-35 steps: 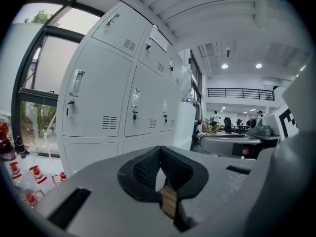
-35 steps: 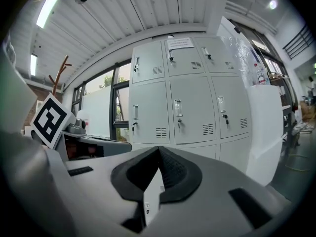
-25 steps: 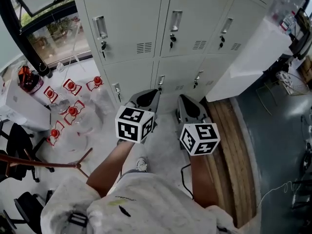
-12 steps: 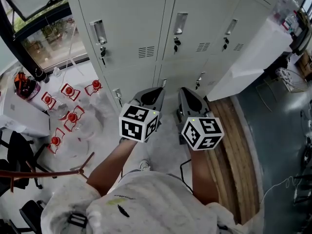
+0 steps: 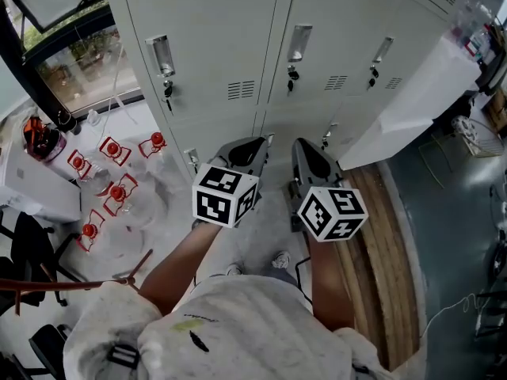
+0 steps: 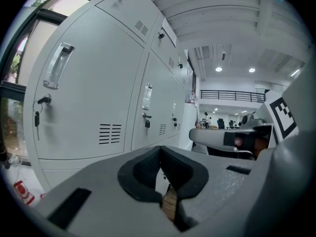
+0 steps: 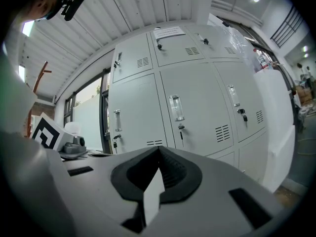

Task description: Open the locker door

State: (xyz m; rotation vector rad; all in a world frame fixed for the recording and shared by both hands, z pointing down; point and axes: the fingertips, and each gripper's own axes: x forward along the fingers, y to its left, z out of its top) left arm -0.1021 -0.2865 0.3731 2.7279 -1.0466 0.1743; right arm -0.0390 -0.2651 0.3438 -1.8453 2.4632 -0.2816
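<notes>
Below the head camera, a bank of pale grey steel lockers (image 5: 238, 22) faces the person. Both tools are raised side by side: the grey left gripper with its black-and-white marker cube (image 5: 252, 150) and the matching right gripper (image 5: 307, 153). They are near the lockers but touch nothing. The middle upper locker door (image 5: 317, 22) lies straight ahead, its recessed silver pull handle (image 5: 299, 43) above a small dangling key (image 5: 292, 75). Which door is meant I cannot tell, though this one looks likeliest.

Left gripper view: the left gripper (image 6: 161, 154) has its dark pads closed together with nothing between them. It looks along the locker fronts at a slant, with the nearest door's handle (image 6: 58, 65) off to the left.

Right gripper view: the right gripper (image 7: 158, 152) is likewise pressed shut and empty. It faces the middle door's pull handle (image 7: 175, 107) almost squarely — so I judge it the better tool for the pull.

To approach well, spread those jaws before arriving and aim at the handle's recess rather than the key (image 7: 180, 128). Come in level, close firmly, then draw back along the door's swing. The hinge side cannot be made out — so start the pull gently, and keep the left gripper clear of the opening door.
</notes>
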